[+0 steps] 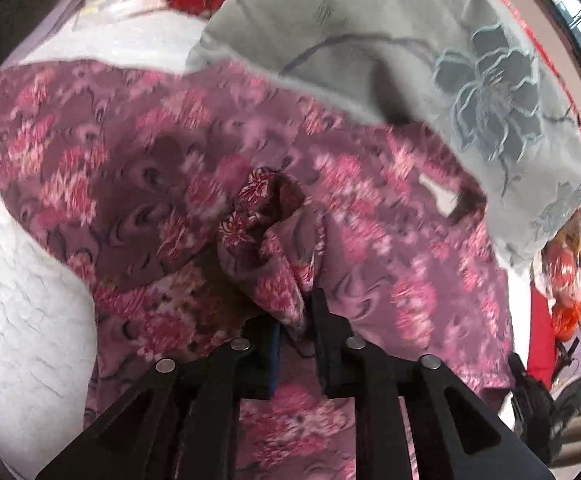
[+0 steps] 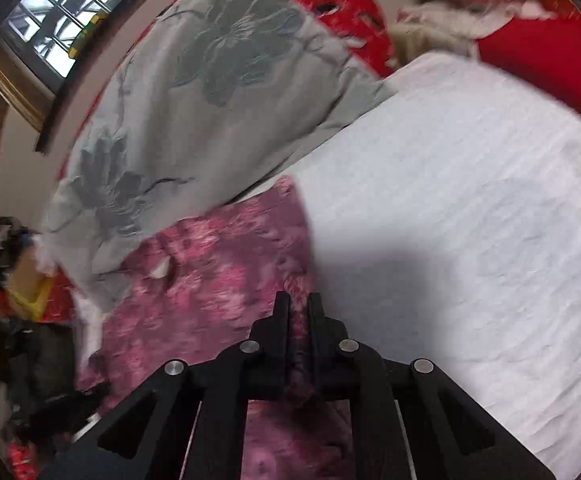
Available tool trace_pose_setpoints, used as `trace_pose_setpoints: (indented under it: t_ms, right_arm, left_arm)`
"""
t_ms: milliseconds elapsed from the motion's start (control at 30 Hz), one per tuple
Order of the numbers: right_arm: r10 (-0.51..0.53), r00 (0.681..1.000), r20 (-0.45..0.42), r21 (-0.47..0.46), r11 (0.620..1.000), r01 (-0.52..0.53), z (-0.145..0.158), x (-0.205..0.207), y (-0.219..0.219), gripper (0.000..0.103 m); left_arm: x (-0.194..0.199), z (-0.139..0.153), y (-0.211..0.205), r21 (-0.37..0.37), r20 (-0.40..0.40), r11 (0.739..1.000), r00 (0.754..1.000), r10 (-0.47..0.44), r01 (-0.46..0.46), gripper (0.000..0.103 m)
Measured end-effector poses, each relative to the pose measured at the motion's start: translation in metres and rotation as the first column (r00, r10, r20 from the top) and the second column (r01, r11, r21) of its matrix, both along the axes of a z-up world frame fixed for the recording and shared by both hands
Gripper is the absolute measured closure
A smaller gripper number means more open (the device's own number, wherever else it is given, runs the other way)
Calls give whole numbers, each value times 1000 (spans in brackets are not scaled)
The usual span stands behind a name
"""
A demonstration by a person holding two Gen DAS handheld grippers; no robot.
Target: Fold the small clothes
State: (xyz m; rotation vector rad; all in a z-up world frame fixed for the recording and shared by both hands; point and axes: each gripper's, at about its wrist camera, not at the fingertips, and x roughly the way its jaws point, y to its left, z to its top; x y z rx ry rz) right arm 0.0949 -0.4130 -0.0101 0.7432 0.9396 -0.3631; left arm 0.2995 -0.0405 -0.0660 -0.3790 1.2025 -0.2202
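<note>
A purple garment with pink flowers [image 1: 162, 184] lies spread on a white textured bedspread [image 1: 18, 300]. A bunched fold of it rises between the fingers of my left gripper [image 1: 296, 314], which is shut on that fold. In the right wrist view the same garment [image 2: 218, 264] runs from the lower middle up to the left. Its right edge is pinched between the pads of my right gripper [image 2: 298, 304], which is shut on the cloth. A small white tag [image 2: 162, 270] shows on the garment near the pillow.
A grey pillow with embroidered flowers [image 1: 410, 60] [image 2: 210, 100] overlaps the garment's far edge. Red patterned bedding [image 2: 342, 12] lies behind it. White bedspread [image 2: 470, 200] stretches to the right of the garment. Cluttered dark and red items [image 2: 18, 280] sit beside the bed.
</note>
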Motion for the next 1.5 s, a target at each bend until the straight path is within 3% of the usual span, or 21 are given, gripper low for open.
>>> trace_pose_setpoints:
  t_ms: [67, 100, 133, 200, 267, 400, 433, 467, 633, 767, 800, 867, 900, 933, 1033, 1133, 1233, 1433, 1500]
  right_arm:
    - [12, 993, -117, -7, 1000, -13, -17, 1, -2, 99]
    - [4, 996, -89, 6, 1000, -3, -14, -5, -5, 100]
    - [-16, 996, -86, -5, 1000, 16, -6, -8, -6, 91]
    - [-61, 997, -41, -41, 997, 59, 12, -14, -7, 90]
    - [-42, 999, 33, -27, 999, 43, 28, -11, -2, 90]
    - [98, 995, 27, -20, 995, -98, 32, 18, 41, 88]
    - [145, 989, 19, -11, 989, -145, 30, 26, 57, 88]
    - [182, 983, 13, -2, 983, -182, 27, 32, 71, 88]
    - [410, 912, 21, 13, 912, -411, 23, 68, 161, 88]
    - [510, 860, 37, 25, 860, -511, 15, 109, 224, 88]
    - [520, 853, 45, 30, 852, -522, 12, 116, 236, 87]
    - [542, 840, 37, 18, 840, -543, 2, 128, 262, 76]
    - [549, 835, 32, 28, 835, -550, -6, 130, 271, 63]
    - [554, 832, 16, 16, 832, -555, -14, 129, 280, 61]
    - [567, 824, 14, -182, 811, -555, -14, 114, 304, 60]
    - [580, 815, -4, -194, 799, -569, -13, 116, 308, 55]
    - [577, 816, 32, -159, 809, -565, -15, 117, 299, 54]
    - [582, 812, 51, -148, 808, -570, -16, 118, 302, 50]
    - [581, 812, 64, -136, 811, -570, -17, 118, 300, 49]
  left_arm:
    - [-5, -2, 16, -67, -33, 997, 999, 29, -31, 88]
    - [-8, 2, 24, -89, -30, 995, 999, 43, -46, 88]
    - [-11, 7, 29, -108, -13, 993, 998, 54, -55, 88]
    - [-14, 20, 35, -126, 31, 990, 997, 68, -64, 88]
    - [-10, 27, 32, -131, 56, 989, 996, 71, -63, 87]
    - [3, 12, 14, -49, 37, 998, 998, 49, -47, 84]
    - [9, -2, 13, -6, -5, 999, 999, 50, -50, 84]
    - [10, -9, 14, -10, -23, 999, 998, 53, -53, 84]
    - [-1, -6, 60, -178, -30, 978, 994, 107, -111, 84]
    - [-3, 11, 119, -166, 24, 969, 981, 191, -185, 77]
    - [0, 14, 142, -144, 37, 963, 972, 233, -226, 75]
    - [7, 18, 179, -99, 41, 949, 951, 305, -300, 61]
    - [11, 17, 199, -80, 38, 937, 938, 343, -340, 59]
    - [16, 15, 221, -61, 28, 922, 923, 384, -381, 57]
    - [35, 10, 272, -7, -1, 876, 876, 483, -483, 57]
    - [59, 0, 318, 41, -42, 822, 821, 569, -568, 56]
    - [75, -5, 339, 41, -38, 779, 778, 627, -626, 51]
    - [101, -12, 336, 64, 27, 742, 744, 668, -668, 29]
    - [108, -16, 331, 83, 65, 732, 736, 673, -676, 32]
